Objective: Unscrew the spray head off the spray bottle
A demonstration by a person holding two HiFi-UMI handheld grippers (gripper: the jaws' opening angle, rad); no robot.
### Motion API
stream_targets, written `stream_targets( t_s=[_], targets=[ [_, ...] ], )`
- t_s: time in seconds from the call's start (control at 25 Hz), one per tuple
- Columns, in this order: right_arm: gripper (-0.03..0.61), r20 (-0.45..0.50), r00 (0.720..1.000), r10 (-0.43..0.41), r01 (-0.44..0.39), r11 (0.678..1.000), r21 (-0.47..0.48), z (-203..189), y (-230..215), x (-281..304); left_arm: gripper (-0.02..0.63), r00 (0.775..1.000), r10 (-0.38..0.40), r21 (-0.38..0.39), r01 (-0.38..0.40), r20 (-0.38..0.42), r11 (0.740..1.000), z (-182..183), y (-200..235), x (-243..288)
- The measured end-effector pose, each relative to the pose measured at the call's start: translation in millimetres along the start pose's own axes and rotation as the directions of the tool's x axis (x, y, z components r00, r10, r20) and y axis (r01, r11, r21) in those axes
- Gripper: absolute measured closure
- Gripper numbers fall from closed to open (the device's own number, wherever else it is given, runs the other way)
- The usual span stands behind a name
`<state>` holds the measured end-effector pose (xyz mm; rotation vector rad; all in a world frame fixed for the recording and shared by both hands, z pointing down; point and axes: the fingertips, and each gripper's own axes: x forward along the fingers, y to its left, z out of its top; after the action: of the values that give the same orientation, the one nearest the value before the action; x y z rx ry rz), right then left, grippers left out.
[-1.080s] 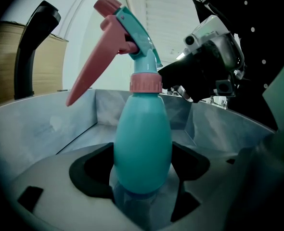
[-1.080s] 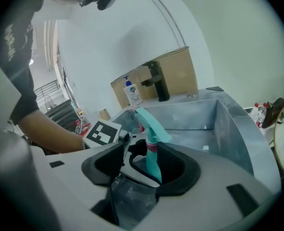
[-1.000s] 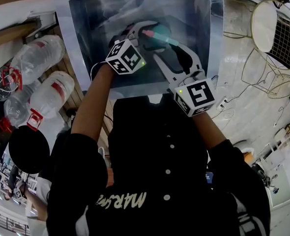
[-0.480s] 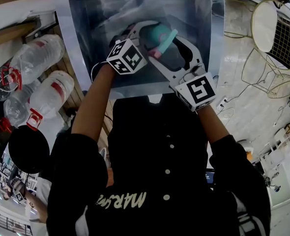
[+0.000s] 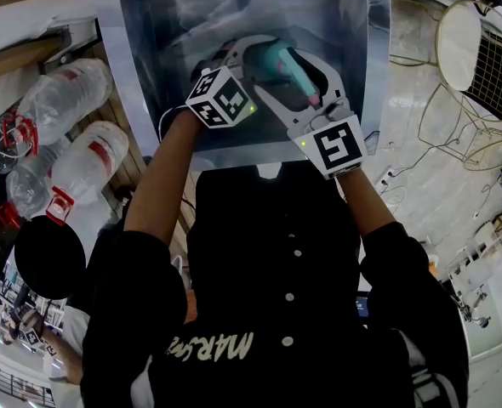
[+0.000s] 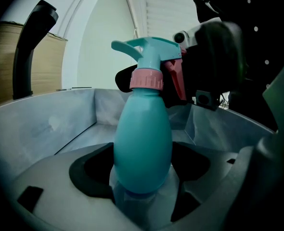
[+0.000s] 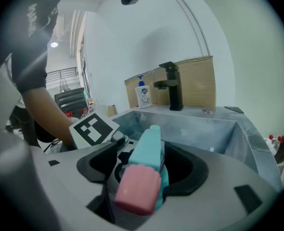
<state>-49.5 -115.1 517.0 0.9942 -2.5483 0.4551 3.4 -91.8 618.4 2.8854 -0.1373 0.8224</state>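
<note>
One spray bottle [image 6: 143,143], base hidden, sat clamped in the left gripper's [image 5: 249,58] jaws. The right gripper's [image 5: 295,75] jaws, just opening wide, flanked the spray head [image 7: 148,153].

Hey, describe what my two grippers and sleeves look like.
The left gripper and right gripper are white, with curved jaws lined in black pads. Each carries a white cube with black square markers and a small green light. The person wears a black buttoned top with white lettering; its sleeves stop above the forearms.
</note>
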Motion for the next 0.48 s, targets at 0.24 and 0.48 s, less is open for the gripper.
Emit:
stream_targets(
  t_s=[0.24, 0.48],
  targets=[
    [0.349, -0.048, 0.998, 0.042, -0.047, 0.992, -0.121, -5, -11, 3, 0.238, 1.000, -0.003, -0.007, 0.003, 0.007, 1.000, 1, 1, 1],
    [0.409, -0.183, 0.963, 0.197, -0.244, 0.925, -0.291, -12, -3, -3, 0.236, 1.000, -0.026, 0.015, 0.026, 0.002, 1.000, 0, -3, 0]
  ],
)
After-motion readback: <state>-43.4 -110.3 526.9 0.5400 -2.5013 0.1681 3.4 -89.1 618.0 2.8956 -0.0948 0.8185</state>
